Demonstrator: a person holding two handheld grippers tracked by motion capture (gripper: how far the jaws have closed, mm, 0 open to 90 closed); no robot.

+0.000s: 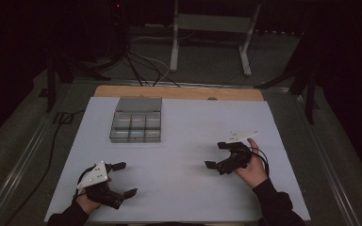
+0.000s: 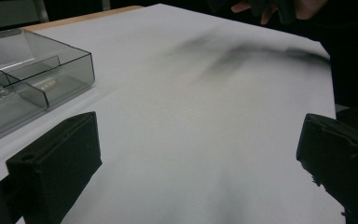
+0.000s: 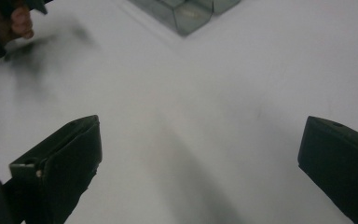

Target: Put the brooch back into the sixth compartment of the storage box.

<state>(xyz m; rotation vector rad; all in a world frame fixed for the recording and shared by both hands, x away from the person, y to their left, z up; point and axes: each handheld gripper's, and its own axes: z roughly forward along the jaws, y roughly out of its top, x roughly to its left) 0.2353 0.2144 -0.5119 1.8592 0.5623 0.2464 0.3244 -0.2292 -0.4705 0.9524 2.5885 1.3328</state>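
Well apart from both grippers' spread jaws lies the compartment box (image 1: pixel 136 123)

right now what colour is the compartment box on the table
Smoky, see-through grey: the compartment box shows best in the left gripper view.

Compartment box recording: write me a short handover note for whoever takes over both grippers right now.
Left gripper: jaws wide open, holding nothing, low over the near left of the white sheet.
Right gripper: jaws wide open, holding nothing, at the near right, pointing left across the sheet.
Clear compartment box: far left of the sheet, lid open and lying back, nearer the left gripper, apart from both.
Done: nothing visible yet; neither gripper touches the box.
Left: reaching and handling the box. Whether its compartments hold anything is too dim to tell.
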